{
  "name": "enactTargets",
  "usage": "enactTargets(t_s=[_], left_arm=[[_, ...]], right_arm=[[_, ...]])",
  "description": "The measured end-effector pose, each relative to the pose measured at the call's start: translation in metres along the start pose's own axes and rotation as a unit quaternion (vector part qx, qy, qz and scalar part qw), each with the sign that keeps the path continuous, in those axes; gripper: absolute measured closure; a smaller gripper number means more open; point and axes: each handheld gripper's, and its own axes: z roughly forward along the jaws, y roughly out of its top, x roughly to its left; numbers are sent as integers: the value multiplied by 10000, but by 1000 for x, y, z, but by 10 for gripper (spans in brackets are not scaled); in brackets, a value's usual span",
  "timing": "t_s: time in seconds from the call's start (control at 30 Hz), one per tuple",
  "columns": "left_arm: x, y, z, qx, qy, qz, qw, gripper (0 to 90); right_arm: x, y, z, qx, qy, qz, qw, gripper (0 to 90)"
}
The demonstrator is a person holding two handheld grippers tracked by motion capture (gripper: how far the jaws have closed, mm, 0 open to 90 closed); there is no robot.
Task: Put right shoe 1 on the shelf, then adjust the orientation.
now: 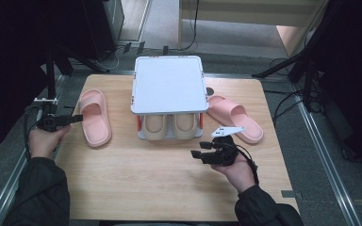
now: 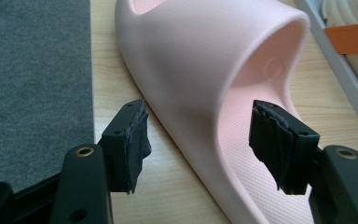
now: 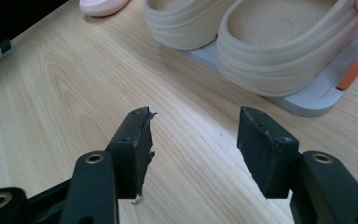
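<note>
A pink slipper [image 1: 94, 117] lies at the table's left, toe toward the far side. My left gripper [image 1: 75, 118] sits at its left edge. In the left gripper view, the gripper [image 2: 207, 144] is open and the slipper's [image 2: 205, 60] side wall runs between the pads without touching them. A second pink slipper [image 1: 235, 117] lies right of the rack. My right gripper [image 1: 199, 149] hovers open over bare wood in front of the rack, with nothing between its jaws [image 3: 193, 149]. A pair of beige clogs [image 1: 169, 126] [image 3: 279, 42] sits on the rack's lower shelf.
A small grey rack with a white top [image 1: 168, 84] and orange posts stands at the table's middle back; its base [image 3: 307, 100] shows in the right gripper view. The wooden table [image 1: 160, 179] has free room at the front. Grey floor [image 2: 32, 70] borders the left edge.
</note>
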Motion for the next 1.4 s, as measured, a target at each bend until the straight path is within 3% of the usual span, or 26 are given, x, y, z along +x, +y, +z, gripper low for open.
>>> enactTargets(t_s=[0.23,0.43,0.6,0.67,0.93,1.07,1.13,1.23,1.4], left_arm=[[2,5,12,3,39,41,10000,376],[1,12,22,-194,75,-39,9998,415],[-1,15,32,-58,87,-65,9999,430],[-2,16,34,-48,223,2,9997,467],[1,15,30,-139,273,25,9995,585],[-1,16,27,-150,344,77,9993,747],[-1,16,27,-112,214,-17,9997,773],[-2,17,27,-84,239,-14,9997,781],[-2,19,26,-34,105,-283,9995,808]], right_arm=[[-1,-6,-7,-83,-158,77,9998,449],[-4,-15,-19,-165,-334,241,9990,449],[-4,-19,-24,-177,-399,310,9986,449],[-5,-20,-25,-186,-424,318,9984,449],[-5,-21,-26,-198,-457,345,9982,449],[-4,-20,-24,-182,-432,310,9984,449],[-4,-20,-24,-180,-426,308,9985,449],[-4,-20,-24,-175,-422,311,9985,449],[-4,-20,-24,-183,-413,308,9985,449]])
